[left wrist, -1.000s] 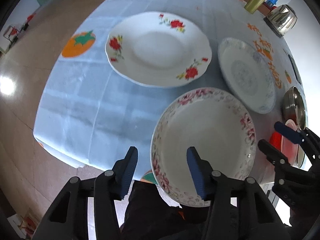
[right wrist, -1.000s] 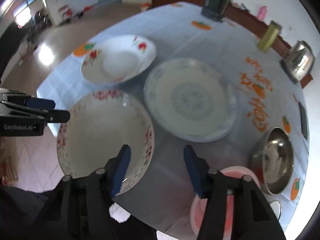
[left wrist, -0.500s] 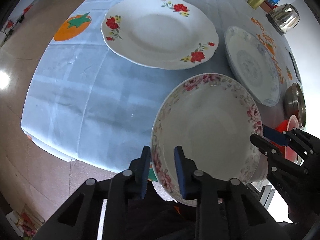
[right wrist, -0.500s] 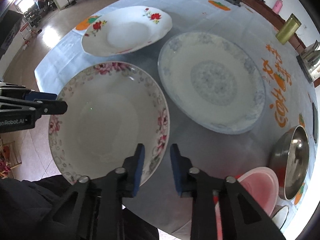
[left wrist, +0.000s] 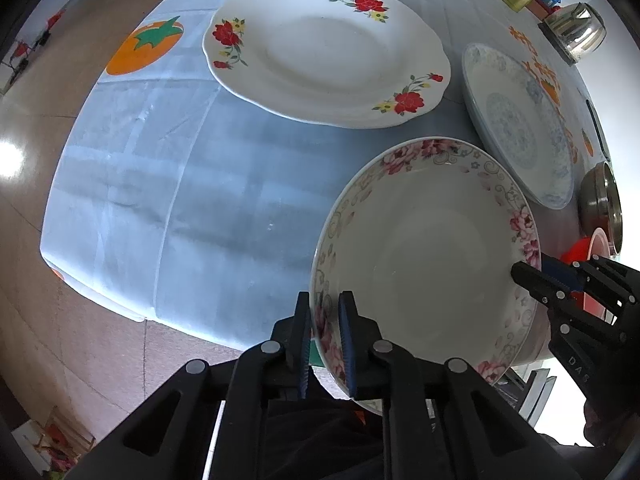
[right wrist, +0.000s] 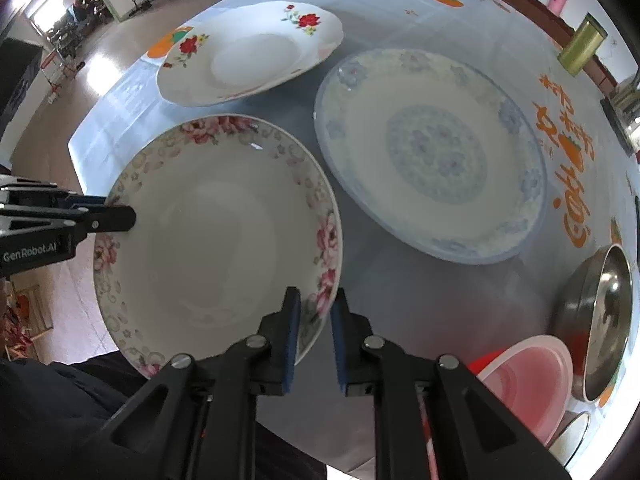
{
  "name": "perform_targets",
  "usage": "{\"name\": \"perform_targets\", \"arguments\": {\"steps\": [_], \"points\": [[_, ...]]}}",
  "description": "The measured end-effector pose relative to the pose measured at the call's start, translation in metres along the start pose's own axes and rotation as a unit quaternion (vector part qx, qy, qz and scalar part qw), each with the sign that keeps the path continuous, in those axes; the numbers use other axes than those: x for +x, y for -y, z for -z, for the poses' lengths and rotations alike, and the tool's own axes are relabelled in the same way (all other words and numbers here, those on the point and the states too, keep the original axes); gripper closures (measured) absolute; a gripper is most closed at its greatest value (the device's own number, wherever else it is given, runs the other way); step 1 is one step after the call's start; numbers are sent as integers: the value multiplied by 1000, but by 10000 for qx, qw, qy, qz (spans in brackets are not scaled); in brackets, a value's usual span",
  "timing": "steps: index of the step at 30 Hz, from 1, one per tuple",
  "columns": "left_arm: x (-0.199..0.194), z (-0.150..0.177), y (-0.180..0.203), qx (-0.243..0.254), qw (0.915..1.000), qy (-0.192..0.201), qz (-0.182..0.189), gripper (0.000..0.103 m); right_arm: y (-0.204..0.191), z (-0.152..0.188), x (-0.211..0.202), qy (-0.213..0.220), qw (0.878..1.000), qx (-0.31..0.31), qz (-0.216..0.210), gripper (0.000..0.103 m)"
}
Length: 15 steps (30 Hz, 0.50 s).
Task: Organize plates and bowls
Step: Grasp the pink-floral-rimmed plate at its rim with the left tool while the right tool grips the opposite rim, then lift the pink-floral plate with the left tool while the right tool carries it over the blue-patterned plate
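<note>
A deep plate with a pink flower rim (left wrist: 424,256) (right wrist: 216,248) is held over the near table edge. My left gripper (left wrist: 325,312) is shut on its left rim; it also shows in the right wrist view (right wrist: 120,216). My right gripper (right wrist: 315,312) is shut on its right rim; it shows in the left wrist view (left wrist: 528,272). A white plate with red flowers (left wrist: 324,48) (right wrist: 252,56) lies beyond it. A blue-patterned plate (left wrist: 520,124) (right wrist: 432,152) lies to the right.
A steel bowl (right wrist: 600,320) (left wrist: 604,204) and a pink bowl (right wrist: 528,376) sit at the right edge of the table (left wrist: 160,184). A kettle (left wrist: 576,32) and a gold tin (right wrist: 580,46) stand at the far side. Floor lies left of the table.
Both grippers have closed from wide open onto opposite rims of the pink-flower plate. The views have moved in closer over the table.
</note>
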<state>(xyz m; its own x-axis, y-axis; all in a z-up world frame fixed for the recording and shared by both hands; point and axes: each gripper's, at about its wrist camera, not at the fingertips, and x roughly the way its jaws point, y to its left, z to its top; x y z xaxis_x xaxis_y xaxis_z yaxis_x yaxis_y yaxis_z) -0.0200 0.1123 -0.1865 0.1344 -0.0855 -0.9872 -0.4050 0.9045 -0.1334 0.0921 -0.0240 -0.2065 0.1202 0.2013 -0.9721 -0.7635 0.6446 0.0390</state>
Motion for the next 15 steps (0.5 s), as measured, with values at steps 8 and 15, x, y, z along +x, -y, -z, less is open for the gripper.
{"name": "perform_targets", "arguments": {"steps": [8, 15], "points": [[-6, -6, 7, 81, 9999, 82, -107, 90, 9, 0, -7, 0, 10000, 45, -65, 89], [-14, -8, 8, 126, 9997, 155, -145, 90, 5, -2, -12, 45, 10000, 5, -31, 90]]}}
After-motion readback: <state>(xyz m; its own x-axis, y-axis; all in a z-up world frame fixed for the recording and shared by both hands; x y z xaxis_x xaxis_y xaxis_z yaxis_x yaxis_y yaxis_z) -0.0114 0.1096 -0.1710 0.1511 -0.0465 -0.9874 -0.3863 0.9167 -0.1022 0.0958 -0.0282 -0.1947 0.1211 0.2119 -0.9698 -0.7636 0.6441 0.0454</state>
